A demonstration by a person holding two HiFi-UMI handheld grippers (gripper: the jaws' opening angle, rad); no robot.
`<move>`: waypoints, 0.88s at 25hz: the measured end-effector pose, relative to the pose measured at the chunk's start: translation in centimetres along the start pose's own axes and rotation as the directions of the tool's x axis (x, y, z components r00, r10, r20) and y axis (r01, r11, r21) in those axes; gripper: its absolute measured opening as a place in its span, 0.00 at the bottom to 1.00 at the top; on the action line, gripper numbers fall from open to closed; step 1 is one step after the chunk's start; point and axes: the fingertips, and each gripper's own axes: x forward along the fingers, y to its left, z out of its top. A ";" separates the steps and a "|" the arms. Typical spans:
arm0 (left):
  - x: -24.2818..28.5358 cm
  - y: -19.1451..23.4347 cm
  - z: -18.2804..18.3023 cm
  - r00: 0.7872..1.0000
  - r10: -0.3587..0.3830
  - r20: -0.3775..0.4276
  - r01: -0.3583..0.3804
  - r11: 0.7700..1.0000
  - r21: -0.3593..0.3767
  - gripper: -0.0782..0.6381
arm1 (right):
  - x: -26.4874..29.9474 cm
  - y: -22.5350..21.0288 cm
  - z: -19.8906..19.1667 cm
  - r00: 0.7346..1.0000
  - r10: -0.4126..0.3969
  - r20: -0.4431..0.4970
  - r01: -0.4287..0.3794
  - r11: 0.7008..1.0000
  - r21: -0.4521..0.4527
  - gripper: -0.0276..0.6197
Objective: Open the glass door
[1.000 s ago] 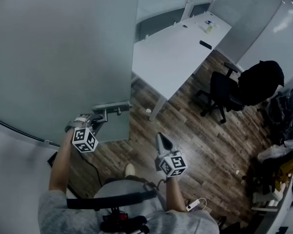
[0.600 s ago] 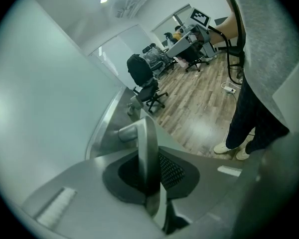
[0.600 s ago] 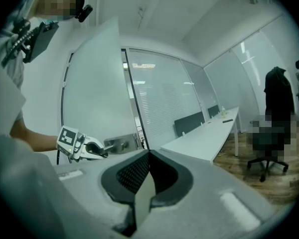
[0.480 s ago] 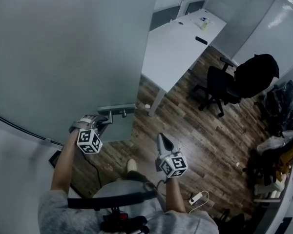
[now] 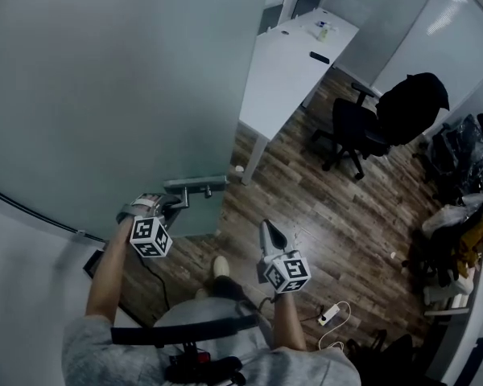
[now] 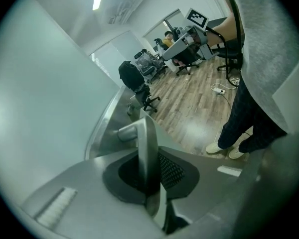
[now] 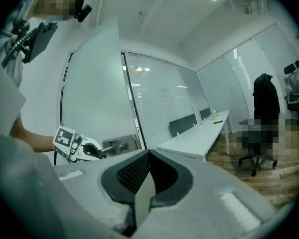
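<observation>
The frosted glass door fills the upper left of the head view, and its free edge runs down to a metal handle plate. My left gripper is shut on the handle's lever. In the left gripper view the steel lever stands upright, pinched between the dark pads of the left gripper. My right gripper hangs free over the wood floor to the right of the door; in the right gripper view the right gripper is shut with nothing in it.
A long white table stands just beyond the door's edge. A black office chair with a dark jacket is to its right. Bags and clutter line the right wall. A power strip lies on the floor near my feet.
The door's edge has moved right across the view, with the handle and my left gripper still on it. The right gripper has moved along with the body, still shut.
</observation>
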 end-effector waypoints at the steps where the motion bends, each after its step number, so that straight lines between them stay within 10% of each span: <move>1: -0.3 -0.3 0.2 1.000 -0.004 0.003 0.004 1.000 0.006 0.16 | -0.4 0.2 0.0 1.000 -0.005 0.002 0.005 1.000 0.001 0.05; 22: -4.2 -6.6 2.5 0.996 -0.050 0.078 0.043 0.995 0.095 0.15 | -7.1 5.1 -1.3 0.995 -0.094 0.042 0.094 0.996 -0.001 0.05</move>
